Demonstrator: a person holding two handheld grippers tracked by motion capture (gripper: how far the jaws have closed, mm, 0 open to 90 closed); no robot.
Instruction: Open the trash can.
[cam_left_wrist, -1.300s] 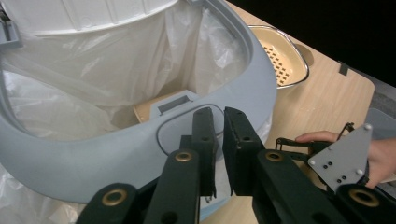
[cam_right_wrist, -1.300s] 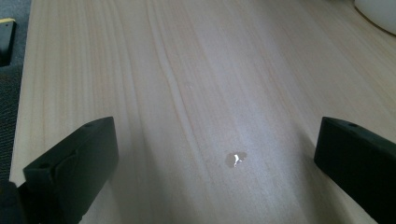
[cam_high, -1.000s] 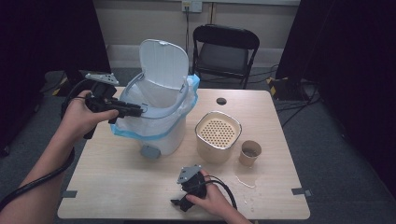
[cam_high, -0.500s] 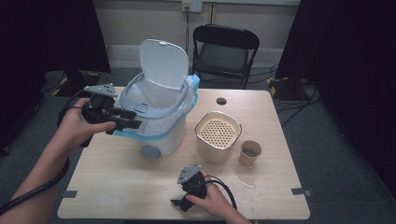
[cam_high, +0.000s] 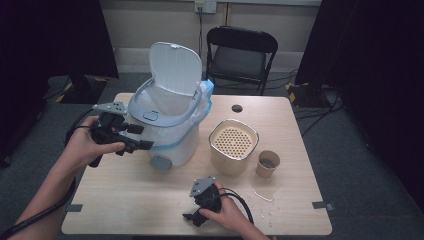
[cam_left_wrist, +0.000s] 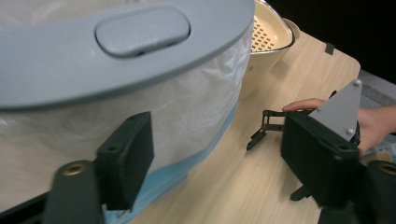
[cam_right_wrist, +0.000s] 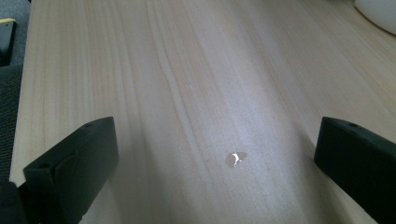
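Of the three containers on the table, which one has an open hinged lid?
The white bin with the blue liner: its lid stands upright. The perforated pot and the paper cup have none.

The bin (cam_high: 170, 125) hogs the left-middle of the table (cam_high: 125, 195), lid up, so nothing passes there. The strainer bowl (cam_high: 233, 145) and cup (cam_high: 267, 163) sit close together right of it, with only a narrow gap between bin and bowl. The front strip is mostly open wood, apart from a few wet spots (cam_high: 262, 195) near the right front. The back right corner is bare too.
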